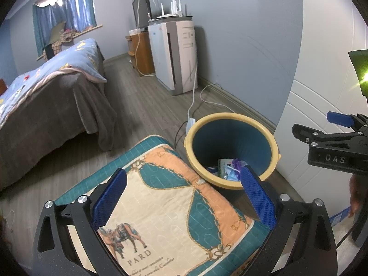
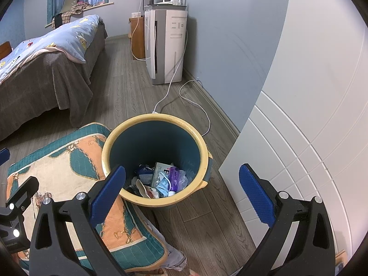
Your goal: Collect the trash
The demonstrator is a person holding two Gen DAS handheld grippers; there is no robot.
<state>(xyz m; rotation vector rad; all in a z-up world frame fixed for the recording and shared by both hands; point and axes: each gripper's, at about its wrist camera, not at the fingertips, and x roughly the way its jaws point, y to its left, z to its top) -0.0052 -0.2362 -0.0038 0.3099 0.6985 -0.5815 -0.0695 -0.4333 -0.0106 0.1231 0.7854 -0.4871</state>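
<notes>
A blue trash bin with a yellow rim stands on the wood floor beside a white door. Trash lies at its bottom: a blue face mask, a purple wrapper, a small box and paper scraps; some of it shows in the left wrist view. My left gripper is open and empty above a patterned cushion. My right gripper is open and empty, above the bin's near side. The right gripper also shows at the right edge of the left wrist view.
A bed with a blue quilt stands at the left. A white air purifier stands against the blue wall, with white cables trailing on the floor to a power strip behind the bin. The white door is at the right.
</notes>
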